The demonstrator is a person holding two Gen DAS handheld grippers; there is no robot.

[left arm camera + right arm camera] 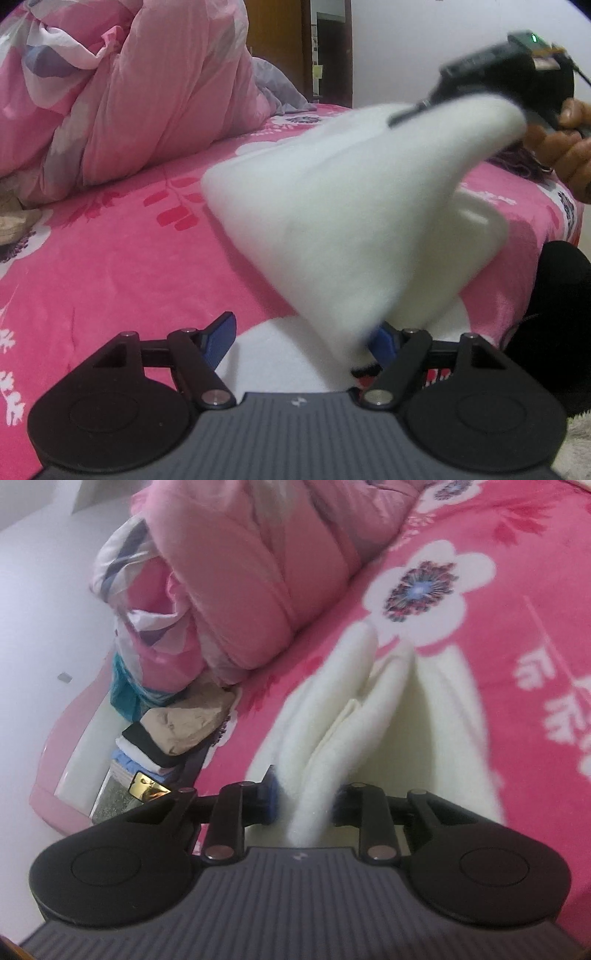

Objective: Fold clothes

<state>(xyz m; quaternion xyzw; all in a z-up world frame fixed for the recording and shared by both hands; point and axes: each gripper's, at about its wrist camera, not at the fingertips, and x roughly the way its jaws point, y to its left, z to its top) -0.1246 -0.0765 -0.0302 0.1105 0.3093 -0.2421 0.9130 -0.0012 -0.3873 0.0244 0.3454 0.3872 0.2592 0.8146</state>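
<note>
A fluffy white garment (332, 206) lies on the pink flowered bed sheet (110, 258). My right gripper (410, 112), held by a person's hand (569, 147), is shut on one edge and holds it up, so the cloth hangs in a blurred tent. In the right wrist view the same garment (369, 701) runs in folds between the blue pads of the right gripper (304, 797), which pinch it. My left gripper (303, 332) stands open low over the near part of the garment. The cloth drapes against its right pad and is not pinched.
A bunched pink quilt (147, 92) fills the back left of the bed. A stack of folded clothes (184, 723) sits at the bed's edge by the white wall. Something dark and fuzzy (554, 314) stands at the right side of the bed.
</note>
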